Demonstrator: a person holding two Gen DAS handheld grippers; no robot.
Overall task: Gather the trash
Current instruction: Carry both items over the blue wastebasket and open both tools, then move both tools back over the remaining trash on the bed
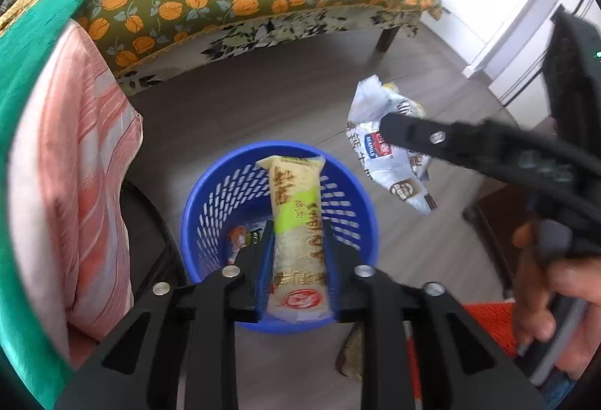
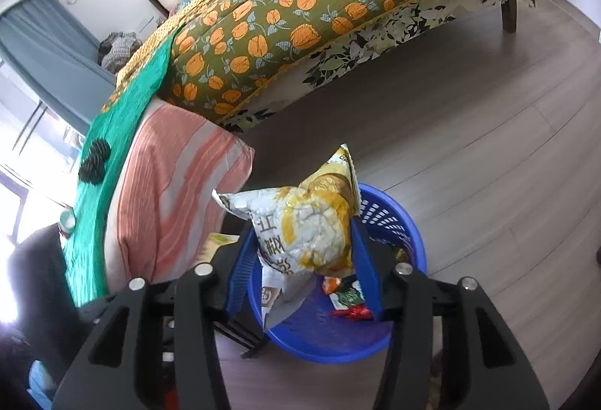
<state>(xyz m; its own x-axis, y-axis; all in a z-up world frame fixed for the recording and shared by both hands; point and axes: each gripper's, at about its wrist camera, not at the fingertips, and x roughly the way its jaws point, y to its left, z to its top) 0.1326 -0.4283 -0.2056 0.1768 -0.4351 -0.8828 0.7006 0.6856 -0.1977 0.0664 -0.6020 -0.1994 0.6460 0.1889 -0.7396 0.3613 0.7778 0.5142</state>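
Note:
A blue perforated trash basket stands on the wood floor by the bed. My left gripper is shut on a long yellow-green snack wrapper and holds it over the basket's mouth. My right gripper is shut on a crumpled white-and-yellow snack bag, held above the same basket. In the left wrist view that bag hangs right of the basket from the right gripper's fingers. Small red and green wrappers lie inside the basket.
A bed with an orange-flowered green quilt fills the back. A pink striped pillow and green cloth hang at its near corner, left of the basket. A bed leg stands at far right. An orange mat lies at lower right.

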